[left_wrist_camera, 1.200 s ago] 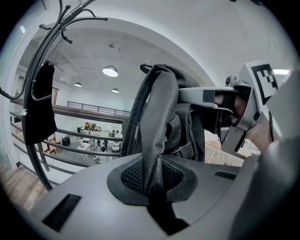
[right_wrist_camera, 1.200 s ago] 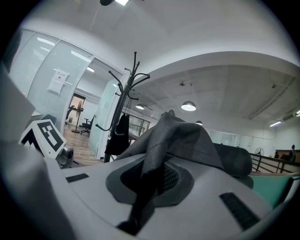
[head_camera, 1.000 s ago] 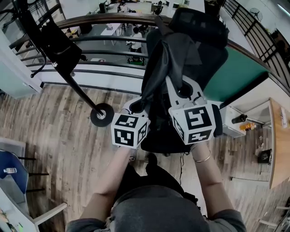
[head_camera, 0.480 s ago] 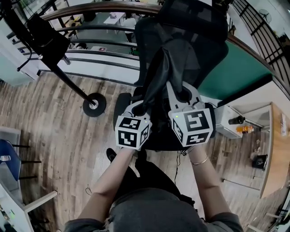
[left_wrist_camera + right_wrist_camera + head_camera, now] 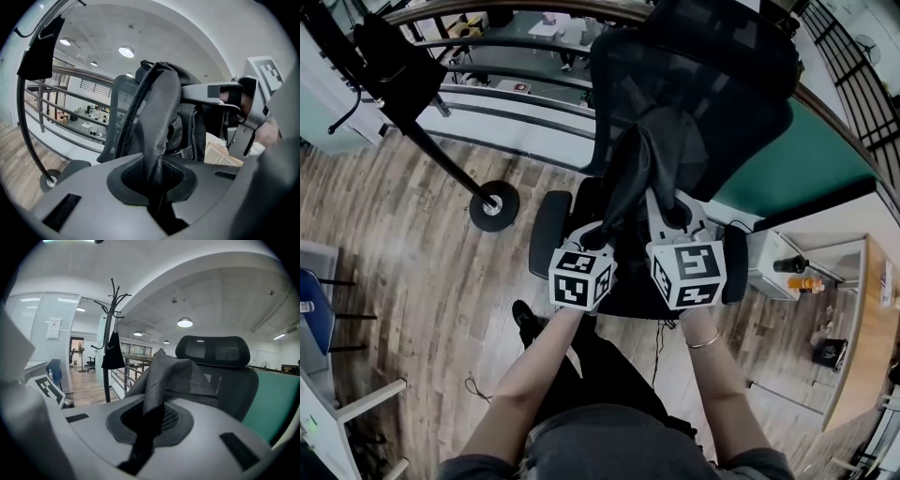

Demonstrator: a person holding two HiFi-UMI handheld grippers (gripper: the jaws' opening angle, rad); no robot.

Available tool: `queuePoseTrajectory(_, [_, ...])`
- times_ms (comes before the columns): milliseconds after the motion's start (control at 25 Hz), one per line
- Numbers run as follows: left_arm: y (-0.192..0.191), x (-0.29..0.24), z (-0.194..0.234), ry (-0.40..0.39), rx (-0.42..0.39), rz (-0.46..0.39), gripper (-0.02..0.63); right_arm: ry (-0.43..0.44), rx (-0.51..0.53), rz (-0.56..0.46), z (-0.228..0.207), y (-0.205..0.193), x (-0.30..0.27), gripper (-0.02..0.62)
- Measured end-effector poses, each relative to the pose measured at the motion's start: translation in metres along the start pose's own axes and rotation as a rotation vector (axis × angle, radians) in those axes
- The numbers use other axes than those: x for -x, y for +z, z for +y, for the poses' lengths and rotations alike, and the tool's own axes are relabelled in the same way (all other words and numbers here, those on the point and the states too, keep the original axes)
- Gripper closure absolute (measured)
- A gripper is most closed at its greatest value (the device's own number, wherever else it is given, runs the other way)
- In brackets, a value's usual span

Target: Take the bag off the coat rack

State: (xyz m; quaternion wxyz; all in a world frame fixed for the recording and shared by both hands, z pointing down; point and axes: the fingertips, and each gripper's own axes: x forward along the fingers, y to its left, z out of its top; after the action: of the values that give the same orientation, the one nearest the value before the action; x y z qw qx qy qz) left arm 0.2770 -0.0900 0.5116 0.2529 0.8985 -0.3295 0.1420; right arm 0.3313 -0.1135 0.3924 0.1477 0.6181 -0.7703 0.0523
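- Progress: the coat rack [image 5: 441, 155] stands well apart at your far left, with only a dark cloth item [image 5: 394, 66] hanging on it. The bag is off it, so the main step looks done; what remains is setting the bag down.
- Your left gripper [image 5: 598, 232] is closed narrow, pinching a fold of the bag's black mesh fabric.
- The bag [image 5: 661, 155] is bunched up between both grippers, just in front of the back of the office chair [image 5: 703, 66]. Whether its bottom touches the seat cannot be told.
- Your right gripper [image 5: 667, 204] is also closed narrow, pinching grey fabric of the same bag, just beside the left one.
- Against a second ago, you have brought both grippers and the bag down together toward the chair seat, and neither grip has changed.
- The chair now fills more of the head view, and the rack's base sits further toward the upper left, so you are carrying the bag away from the rack.
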Motion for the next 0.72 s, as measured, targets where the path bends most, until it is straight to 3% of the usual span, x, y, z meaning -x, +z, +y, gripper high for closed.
queuePoseTrajectory(720, [-0.083, -0.038, 0.065, 0.094, 0.058, 0.129, 0.557, 0.037, -0.063, 0.160, 0.025, -0.094, -0.061, 0.578])
